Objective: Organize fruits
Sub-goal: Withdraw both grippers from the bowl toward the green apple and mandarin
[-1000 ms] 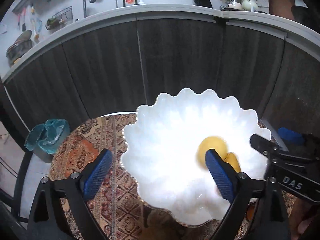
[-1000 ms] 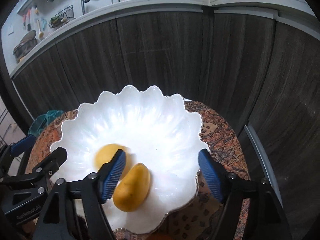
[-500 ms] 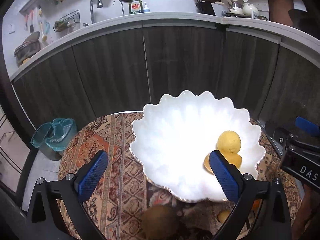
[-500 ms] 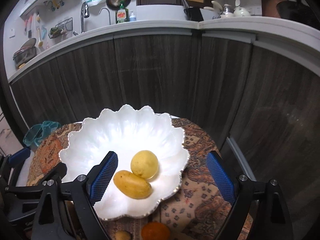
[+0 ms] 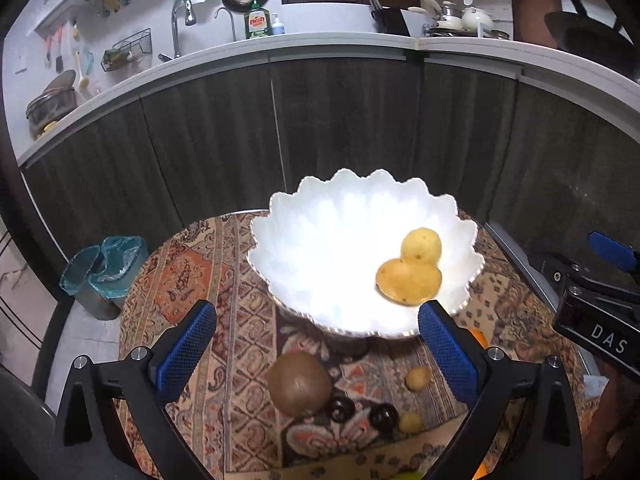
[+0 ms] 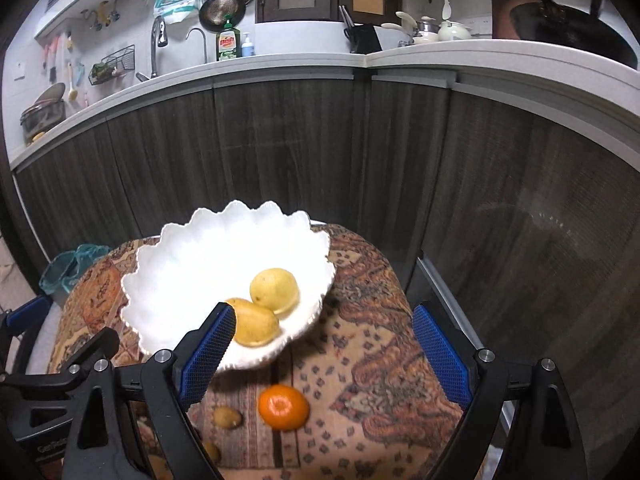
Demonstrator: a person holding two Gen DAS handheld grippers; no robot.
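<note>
A white scalloped bowl (image 5: 320, 248) (image 6: 188, 264) stands on a small round table with a patterned cloth (image 5: 224, 280). In it lie a yellow mango (image 5: 408, 280) (image 6: 256, 324) and a round yellow lemon (image 5: 421, 245) (image 6: 274, 290). On the cloth in front lie a brown kiwi (image 5: 299, 382), two dark plums (image 5: 340, 408), two small yellowish fruits (image 5: 418, 378) (image 6: 227, 417) and an orange (image 6: 283, 407). My left gripper (image 5: 316, 350) is open and empty above the kiwi. My right gripper (image 6: 324, 354) is open and empty above the orange.
Dark wooden cabinets (image 5: 340, 120) under a white counter (image 5: 320, 46) stand close behind the table. A teal-lined bin (image 5: 102, 272) stands on the floor at left. The right gripper's body shows at the left view's right edge (image 5: 600, 320).
Both grippers have pulled back and up from the bowl, both open and empty. The loose fruits on the cloth have come into view. The mango and lemon stay in the bowl.
</note>
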